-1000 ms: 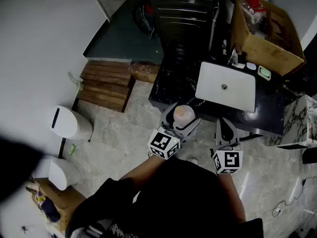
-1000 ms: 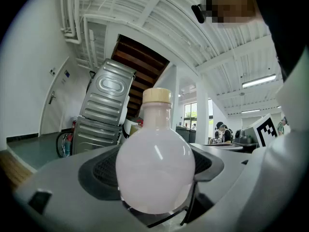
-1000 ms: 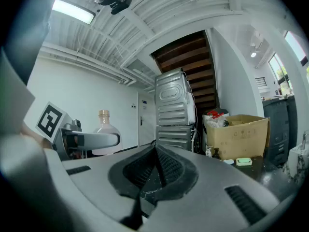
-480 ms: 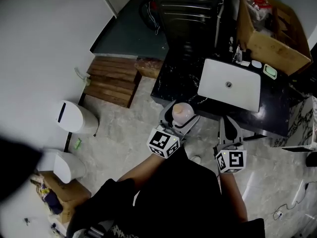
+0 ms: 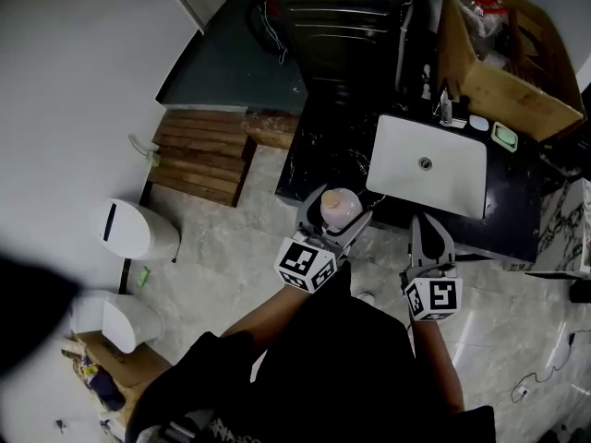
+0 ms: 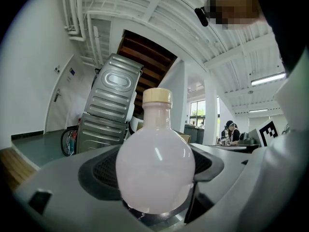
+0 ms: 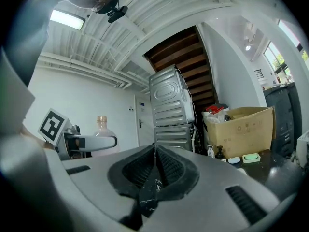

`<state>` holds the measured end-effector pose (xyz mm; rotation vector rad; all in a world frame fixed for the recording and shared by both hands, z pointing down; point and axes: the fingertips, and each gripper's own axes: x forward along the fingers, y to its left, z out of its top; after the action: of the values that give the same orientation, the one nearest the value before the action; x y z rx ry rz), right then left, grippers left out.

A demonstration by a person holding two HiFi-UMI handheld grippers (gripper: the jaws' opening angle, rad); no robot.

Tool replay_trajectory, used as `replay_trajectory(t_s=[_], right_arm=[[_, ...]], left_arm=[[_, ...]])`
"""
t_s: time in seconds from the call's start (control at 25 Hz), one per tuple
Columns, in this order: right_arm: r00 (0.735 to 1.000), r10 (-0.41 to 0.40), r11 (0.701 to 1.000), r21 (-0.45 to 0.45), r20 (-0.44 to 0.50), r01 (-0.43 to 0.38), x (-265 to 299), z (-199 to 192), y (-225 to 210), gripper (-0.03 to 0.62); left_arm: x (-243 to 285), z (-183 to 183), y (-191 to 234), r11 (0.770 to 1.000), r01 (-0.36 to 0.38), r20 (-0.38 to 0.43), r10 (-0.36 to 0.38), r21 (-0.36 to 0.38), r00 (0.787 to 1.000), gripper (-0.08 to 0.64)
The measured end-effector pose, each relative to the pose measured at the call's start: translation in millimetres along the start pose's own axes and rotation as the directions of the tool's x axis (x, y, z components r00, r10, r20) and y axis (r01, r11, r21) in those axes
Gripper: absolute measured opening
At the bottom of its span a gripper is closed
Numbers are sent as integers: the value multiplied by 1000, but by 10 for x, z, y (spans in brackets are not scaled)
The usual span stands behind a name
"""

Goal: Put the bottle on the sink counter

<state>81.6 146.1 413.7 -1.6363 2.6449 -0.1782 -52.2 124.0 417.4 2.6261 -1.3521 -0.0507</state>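
A round pale-pink bottle with a tan cap is held upright in my left gripper, which is shut on it just in front of the black sink counter. In the left gripper view the bottle fills the space between the jaws. The right gripper view shows the same bottle off to the left. My right gripper hangs near the counter's front edge, right of the bottle; its jaws are shut with nothing between them. A white basin is set into the counter.
A cardboard box with bags stands at the counter's back right; a soap dish and small bottles lie behind the basin. A metal machine stands behind the counter. Wooden steps and two white bins sit on the floor at left.
The view has shifted slightly; both grippers stay in nearly the same place before the counter, the left still holding the bottle.
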Motion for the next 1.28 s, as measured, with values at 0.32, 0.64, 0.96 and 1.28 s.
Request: replay_trajectory(t_s=[0.32, 0.64, 0.96, 1.28], right_arm=[[999, -1, 1000, -14, -41, 1, 718, 3, -48, 40], [997, -63, 997, -48, -37, 61, 1372, 124, -122, 40], [992, -122, 991, -56, -22, 121, 1908, 141, -137, 40], [982, -173, 983, -73, -73, 167, 2086, 15, -138, 40]], left_arm=[[376, 49, 568, 999, 15, -20, -15, -30, 1000, 393], [796, 143, 1252, 997, 29, -25, -31, -78, 999, 393], [1119, 90, 1740, 992, 92, -55, -97, -91, 994, 393], [1402, 32, 1874, 984, 150, -72, -157, -91, 985, 393]])
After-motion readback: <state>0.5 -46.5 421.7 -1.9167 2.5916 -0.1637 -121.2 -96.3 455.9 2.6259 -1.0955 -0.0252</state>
